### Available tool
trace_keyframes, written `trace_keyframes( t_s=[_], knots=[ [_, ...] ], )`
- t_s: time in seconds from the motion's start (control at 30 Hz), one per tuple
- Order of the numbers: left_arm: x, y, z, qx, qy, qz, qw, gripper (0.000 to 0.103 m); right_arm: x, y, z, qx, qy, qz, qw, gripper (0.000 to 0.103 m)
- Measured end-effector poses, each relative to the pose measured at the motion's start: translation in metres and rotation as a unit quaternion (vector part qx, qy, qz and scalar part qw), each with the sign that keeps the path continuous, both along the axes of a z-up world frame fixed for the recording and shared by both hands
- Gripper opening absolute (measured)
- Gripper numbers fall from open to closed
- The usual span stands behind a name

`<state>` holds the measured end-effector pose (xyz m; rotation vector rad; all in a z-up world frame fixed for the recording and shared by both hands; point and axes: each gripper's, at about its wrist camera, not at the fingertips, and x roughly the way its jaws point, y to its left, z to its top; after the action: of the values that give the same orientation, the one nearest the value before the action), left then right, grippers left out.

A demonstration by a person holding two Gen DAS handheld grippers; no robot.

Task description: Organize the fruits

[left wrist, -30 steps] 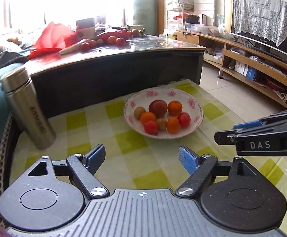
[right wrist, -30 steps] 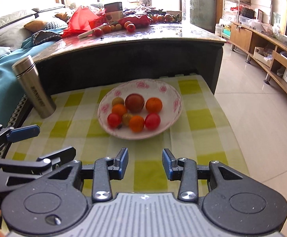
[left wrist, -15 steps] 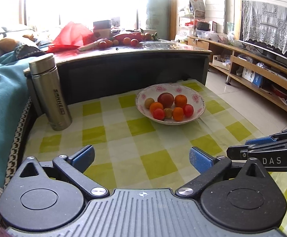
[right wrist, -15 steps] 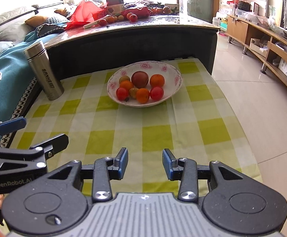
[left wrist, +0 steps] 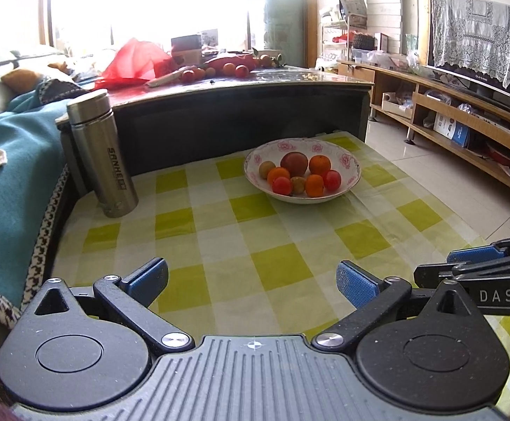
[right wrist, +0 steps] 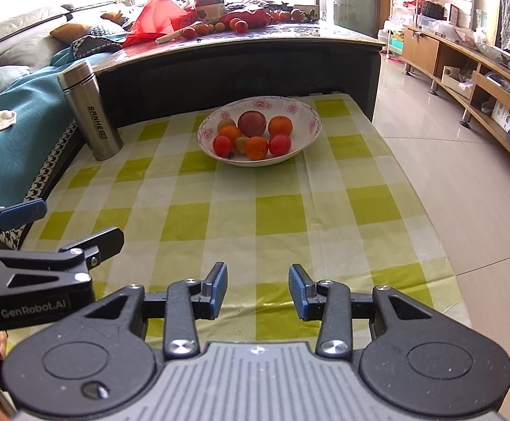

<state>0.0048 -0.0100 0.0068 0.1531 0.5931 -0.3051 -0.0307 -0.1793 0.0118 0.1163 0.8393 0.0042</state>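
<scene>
The white floral-rimmed ceramic bowl of mixed red and orange fruits sits well ahead of both sets of fingers, on the yellow-green checked tabletop. The left gripper has its fingers spread wide and empty; the right gripper is likewise parted, holding nothing. The round fruits are packed touching, so a pinch on one would probably nudge its neighbours and roll them out. The tall steel flask, far left of the fingers, could topple. The bowl is round, mouth upward, with no long axis.
</scene>
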Motion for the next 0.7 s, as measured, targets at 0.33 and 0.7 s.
trace_keyframes(
  t_s=[0.33, 0.7],
  knots=[
    [-0.008, 0.000, -0.004, 0.006, 0.015, 0.004, 0.9999, 0.103, -0.006, 0.006, -0.003, -0.002, 0.003, 0.009, 1.000, 0.044],
    [-0.008, 0.011, -0.010, -0.011, 0.042, 0.036, 0.9984, 0.103, -0.006, 0.005, -0.005, 0.001, 0.009, 0.009, 1.000, 0.044]
  ],
)
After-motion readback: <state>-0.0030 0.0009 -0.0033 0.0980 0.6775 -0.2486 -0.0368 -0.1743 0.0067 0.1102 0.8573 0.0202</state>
